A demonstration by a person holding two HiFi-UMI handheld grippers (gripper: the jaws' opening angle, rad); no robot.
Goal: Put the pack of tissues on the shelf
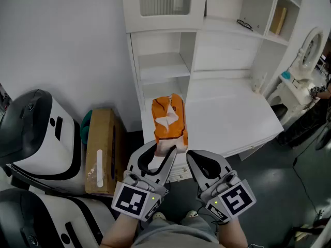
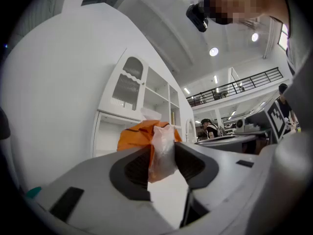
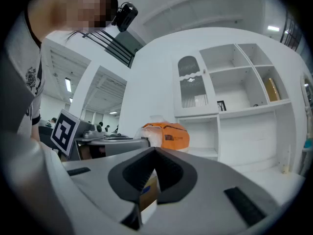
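Note:
The pack of tissues (image 1: 169,119) is orange with a clear plastic end. It hangs in the air in front of the white shelf unit (image 1: 163,66), level with its lower compartments. My left gripper (image 1: 165,149) is shut on the pack's clear plastic end, seen between the pads in the left gripper view (image 2: 162,153), with the orange pack (image 2: 139,133) sticking out beyond them. My right gripper (image 1: 192,156) sits just to the right of it, shut, its tips touching with nothing between them (image 3: 154,153). The pack (image 3: 168,133) shows to its left there.
A white desk top (image 1: 232,112) joins the shelf unit on the right. A cardboard box (image 1: 101,149) stands on the floor to the left, beside white and black machines (image 1: 36,133). Glasses (image 1: 244,24) lie on an upper shelf.

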